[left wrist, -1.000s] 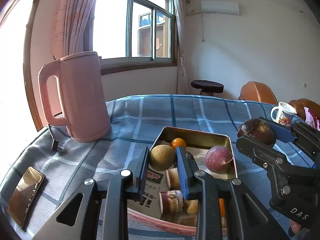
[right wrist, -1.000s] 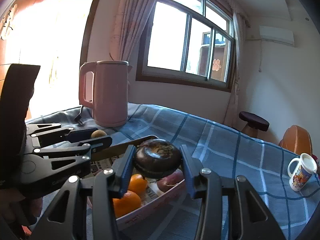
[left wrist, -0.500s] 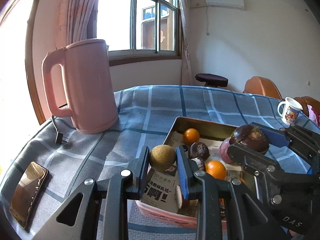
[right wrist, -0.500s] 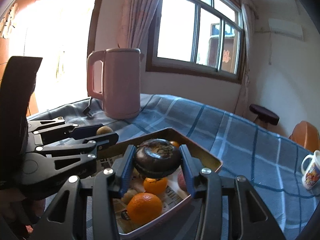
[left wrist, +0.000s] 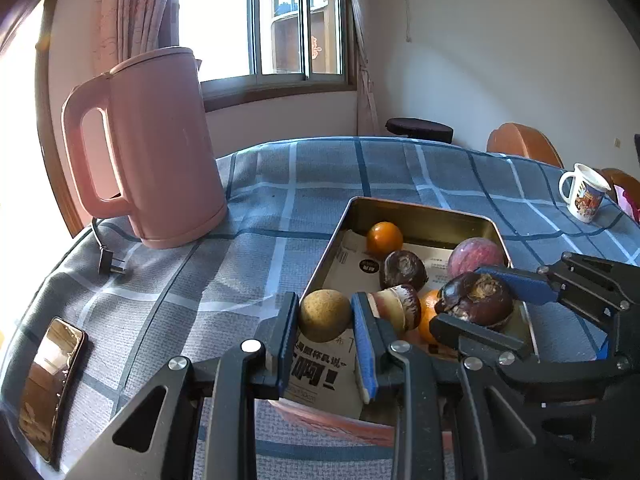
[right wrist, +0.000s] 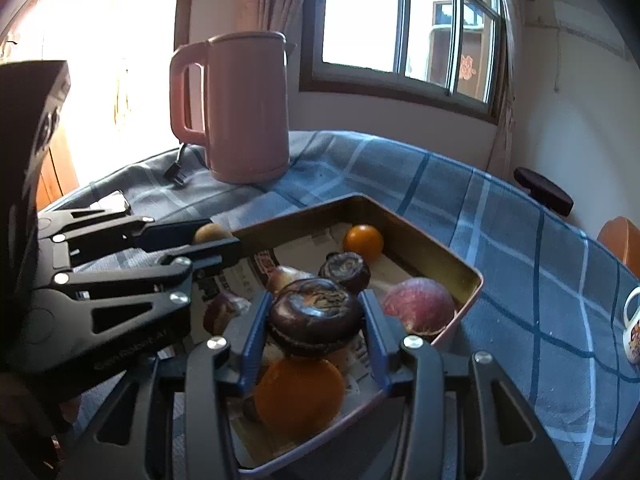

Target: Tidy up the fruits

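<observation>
Dark brown fruit (right wrist: 314, 316), glossy, squat, ringed with a pale scar on top, up above the near end of the metal tin (right wrist: 436, 256). Clamped from both sides by the right gripper (right wrist: 314, 322), blue pads pressed flat against its flanks, jaws spread just as wide as the fruit. Hanging over an orange (right wrist: 300, 394) in the tin, not touching it so far as can be told.

Tan round fruit (left wrist: 325, 315), dull and speckled, pinched in the left gripper (left wrist: 325, 322) at the tin's near left corner, over the printed paper (left wrist: 320, 364) lining the tin. Jaws narrow, pads tight on both sides of it.

Inside the tin: small orange (left wrist: 384, 239) toward the far wall, another dark fruit (left wrist: 403, 270) just nearer than it, reddish-purple round fruit (left wrist: 475, 256) against the right wall, a cut brown-and-white piece (left wrist: 396, 306) near the middle.

Left of the tin, well apart: pink kettle (left wrist: 154, 152) upright on the blue plaid tablecloth (left wrist: 320, 176), its plug (left wrist: 109, 266) lying loose beside it. Nearer along the left side, a phone (left wrist: 50, 384) flat on the cloth. Far right of the tin, a white printed mug (left wrist: 584, 198) standing upright.
</observation>
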Demonstrator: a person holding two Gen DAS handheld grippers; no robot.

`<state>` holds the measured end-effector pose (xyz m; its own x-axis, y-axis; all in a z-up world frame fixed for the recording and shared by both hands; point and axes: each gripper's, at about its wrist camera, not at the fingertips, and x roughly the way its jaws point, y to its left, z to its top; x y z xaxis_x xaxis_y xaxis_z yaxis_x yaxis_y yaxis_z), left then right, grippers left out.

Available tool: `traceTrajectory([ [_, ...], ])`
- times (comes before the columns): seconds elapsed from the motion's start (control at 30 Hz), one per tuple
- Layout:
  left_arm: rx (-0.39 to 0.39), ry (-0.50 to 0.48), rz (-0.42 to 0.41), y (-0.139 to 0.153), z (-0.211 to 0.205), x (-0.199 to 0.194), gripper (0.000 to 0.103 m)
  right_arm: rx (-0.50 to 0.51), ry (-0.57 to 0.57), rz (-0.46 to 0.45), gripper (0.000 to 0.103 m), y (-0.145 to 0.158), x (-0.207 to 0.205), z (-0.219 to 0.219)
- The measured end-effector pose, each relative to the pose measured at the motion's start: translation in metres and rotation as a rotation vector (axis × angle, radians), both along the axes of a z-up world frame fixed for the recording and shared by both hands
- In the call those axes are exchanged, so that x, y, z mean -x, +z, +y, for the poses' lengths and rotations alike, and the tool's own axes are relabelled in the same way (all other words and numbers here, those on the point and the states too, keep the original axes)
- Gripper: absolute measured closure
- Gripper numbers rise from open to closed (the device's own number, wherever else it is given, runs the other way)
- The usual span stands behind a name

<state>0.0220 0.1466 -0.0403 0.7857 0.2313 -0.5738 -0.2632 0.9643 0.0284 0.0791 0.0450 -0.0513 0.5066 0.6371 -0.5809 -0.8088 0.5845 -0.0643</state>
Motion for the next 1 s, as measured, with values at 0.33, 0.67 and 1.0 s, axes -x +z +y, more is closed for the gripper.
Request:
traceTrajectory([
  [0.33,0.046,-0.001,-0.026,0.004,0.003,0.006,0.061,-0.006,-0.011,0.017,0.033,0.0,-0.001,-0.005],
  [0.67,0.026,0.014,-0.156,0.035,-0.004,0.035,0.038,-0.08,-0.055,-0.03,0.03,0.022,0.013,-0.04],
  [1.0,0.005,-0.007,-0.21,0.049,-0.022,0.045,0.032,-0.157,-0.177,-0.166,0.016,0.051,0.036,-0.088],
])
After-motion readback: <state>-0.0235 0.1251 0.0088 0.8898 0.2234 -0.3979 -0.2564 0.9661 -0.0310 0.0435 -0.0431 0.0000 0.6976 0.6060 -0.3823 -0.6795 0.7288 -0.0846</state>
